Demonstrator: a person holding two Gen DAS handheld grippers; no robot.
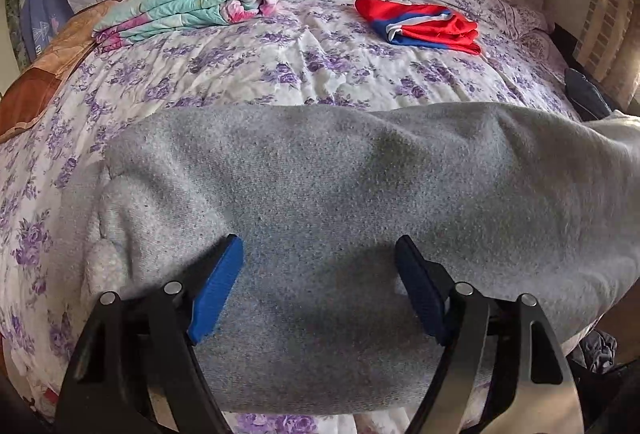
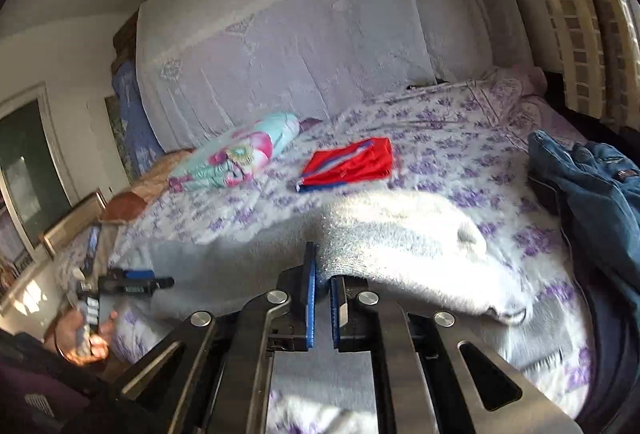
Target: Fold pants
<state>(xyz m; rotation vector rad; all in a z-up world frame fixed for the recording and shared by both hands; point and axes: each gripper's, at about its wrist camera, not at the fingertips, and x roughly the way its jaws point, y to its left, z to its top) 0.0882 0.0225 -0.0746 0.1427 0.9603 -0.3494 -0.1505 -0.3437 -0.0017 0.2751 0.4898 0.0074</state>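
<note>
Grey fleece pants lie across the near part of a bed with a purple-flowered sheet. My left gripper is open, its blue pads spread wide just above the grey cloth, holding nothing. In the right wrist view my right gripper is shut on an edge of the grey pants, with a fold of cloth pinched between its blue pads. The left gripper also shows there at the far left, held in a hand.
Folded red and blue shorts lie further back on the bed. A folded floral quilt sits at the back left. Blue jeans are heaped at the bed's right edge. A lace curtain hangs behind the bed.
</note>
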